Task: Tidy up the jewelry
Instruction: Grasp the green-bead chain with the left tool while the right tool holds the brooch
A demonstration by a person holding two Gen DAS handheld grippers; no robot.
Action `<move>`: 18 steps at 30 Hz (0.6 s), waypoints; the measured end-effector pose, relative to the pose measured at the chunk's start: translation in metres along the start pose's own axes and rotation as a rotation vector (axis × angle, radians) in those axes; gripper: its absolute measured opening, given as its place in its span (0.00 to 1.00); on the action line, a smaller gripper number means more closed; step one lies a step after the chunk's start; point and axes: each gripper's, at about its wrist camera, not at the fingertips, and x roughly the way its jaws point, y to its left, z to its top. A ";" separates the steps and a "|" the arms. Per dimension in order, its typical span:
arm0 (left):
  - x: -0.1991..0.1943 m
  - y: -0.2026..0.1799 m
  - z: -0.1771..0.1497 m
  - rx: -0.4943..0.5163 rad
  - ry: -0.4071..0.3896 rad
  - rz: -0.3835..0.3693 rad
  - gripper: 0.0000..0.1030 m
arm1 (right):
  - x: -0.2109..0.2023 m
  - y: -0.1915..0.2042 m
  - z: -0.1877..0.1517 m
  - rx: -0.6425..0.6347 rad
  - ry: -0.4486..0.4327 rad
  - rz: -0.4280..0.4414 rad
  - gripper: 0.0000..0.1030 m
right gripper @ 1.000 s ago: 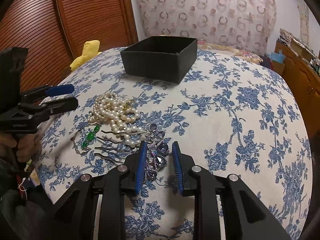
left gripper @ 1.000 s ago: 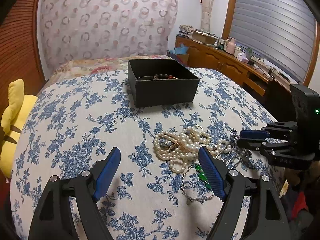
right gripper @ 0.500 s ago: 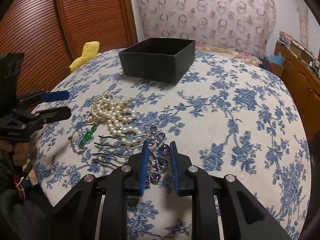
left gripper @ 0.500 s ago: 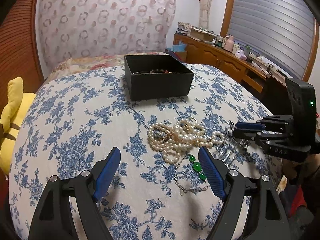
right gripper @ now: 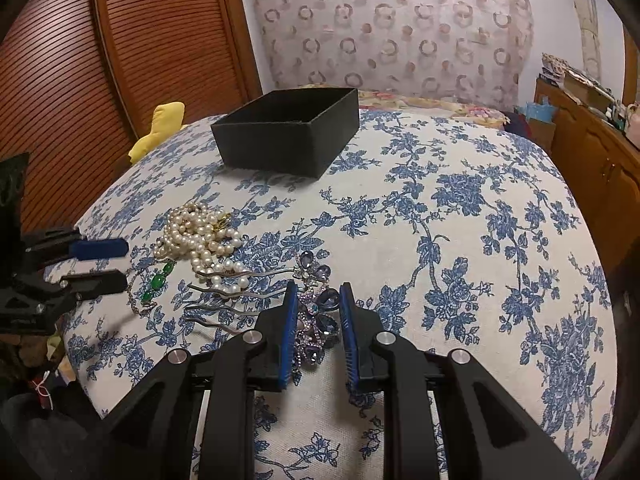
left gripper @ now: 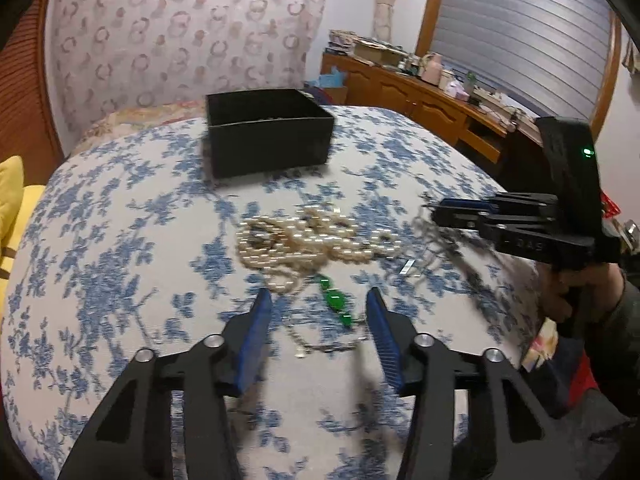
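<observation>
A black open box (left gripper: 269, 136) stands at the far side of the blue-flowered cloth (right gripper: 460, 240); it also shows in the right wrist view (right gripper: 288, 130). A heap of pearl strands (left gripper: 304, 236) (right gripper: 200, 232) lies mid-table. A green-stone chain (left gripper: 336, 304) (right gripper: 156, 284) lies between the fingers of my left gripper (left gripper: 318, 314), which is open above it. My right gripper (right gripper: 316, 312) is shut on the purple jewelled head of a silver hair comb (right gripper: 314, 320), whose prongs (right gripper: 236, 296) point left.
A yellow plush toy (right gripper: 160, 128) lies at the table's left edge beside a wooden shutter door (right gripper: 120, 60). A wooden sideboard (left gripper: 420, 96) with clutter stands along the right wall. A patterned curtain (right gripper: 392, 28) hangs behind the table.
My left gripper has narrowed its opening and moved forward and down over the green-stone chain. My right gripper has closed tighter on the comb's jewelled head.
</observation>
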 end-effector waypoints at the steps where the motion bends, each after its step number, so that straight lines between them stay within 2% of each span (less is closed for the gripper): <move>1: 0.002 -0.004 0.001 0.008 0.005 -0.005 0.38 | 0.000 0.000 0.000 0.001 -0.002 0.000 0.22; 5: 0.012 -0.015 0.004 0.040 0.037 0.001 0.31 | 0.001 0.000 -0.001 0.000 -0.004 -0.001 0.22; 9: 0.025 -0.019 0.006 0.048 0.078 0.038 0.24 | 0.001 0.001 -0.001 0.002 -0.007 0.000 0.22; 15: 0.033 -0.023 0.008 0.064 0.087 0.094 0.23 | 0.001 0.003 -0.001 -0.003 -0.017 0.000 0.22; 18: 0.035 -0.027 0.008 0.095 0.083 0.116 0.12 | 0.000 0.003 -0.002 -0.005 -0.018 -0.002 0.22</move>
